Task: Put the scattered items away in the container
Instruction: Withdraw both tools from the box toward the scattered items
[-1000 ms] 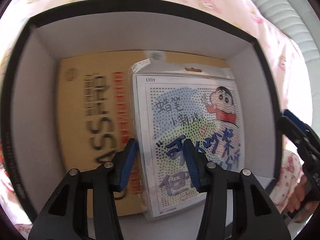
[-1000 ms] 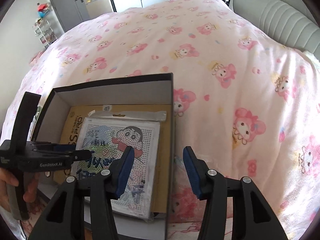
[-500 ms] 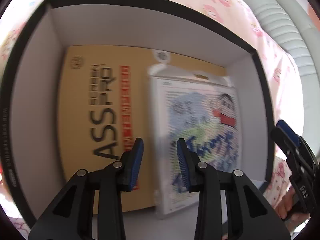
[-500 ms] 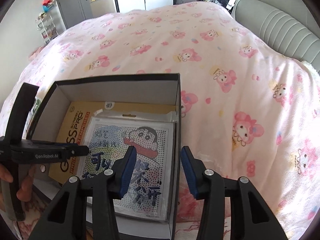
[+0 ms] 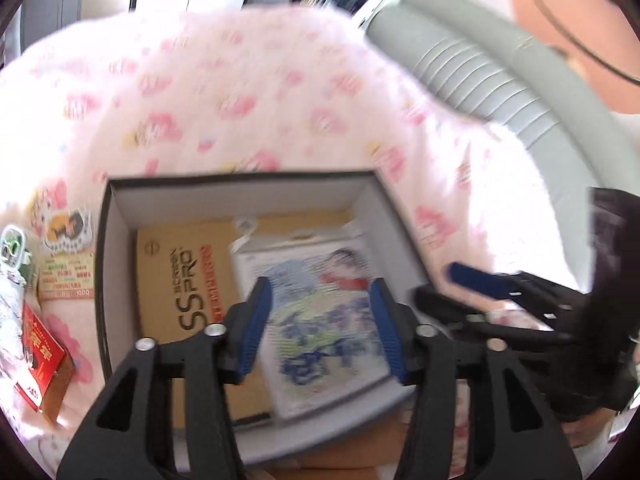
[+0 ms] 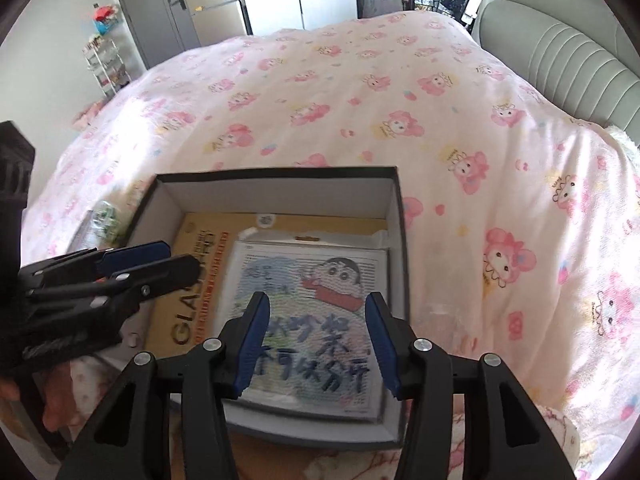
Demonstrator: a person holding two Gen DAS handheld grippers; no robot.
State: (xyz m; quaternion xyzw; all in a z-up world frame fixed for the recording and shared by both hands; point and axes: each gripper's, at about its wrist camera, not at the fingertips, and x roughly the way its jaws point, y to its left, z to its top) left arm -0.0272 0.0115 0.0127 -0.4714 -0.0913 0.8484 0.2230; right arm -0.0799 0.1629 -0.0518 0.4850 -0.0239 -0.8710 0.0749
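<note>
A black box with white inner walls (image 5: 120, 248) (image 6: 394, 216) sits on the bed. Inside lie a tan screen-protector pack (image 5: 172, 280) (image 6: 200, 280) and, on top at the right, a cartoon bead-art packet (image 5: 320, 312) (image 6: 320, 320). My left gripper (image 5: 320, 324) is open and empty above the box; it also shows at the left of the right wrist view (image 6: 152, 262). My right gripper (image 6: 316, 340) is open and empty over the packet; it also shows at the right of the left wrist view (image 5: 472, 292). Left of the box lie a red carton (image 5: 40, 364), a sticker card (image 5: 66, 256) and a small green-white packet (image 5: 14, 248) (image 6: 104, 220).
The bed has a pink cartoon-print cover (image 6: 360, 92). A grey padded headboard (image 6: 560, 52) runs along the right. Grey cabinets (image 6: 160, 12) and a small shelf rack (image 6: 106, 64) stand at the far side of the room.
The left gripper has pulled back and up out of the box and opened wider, so the items left of the box came into view. The right gripper has shifted left over the packet.
</note>
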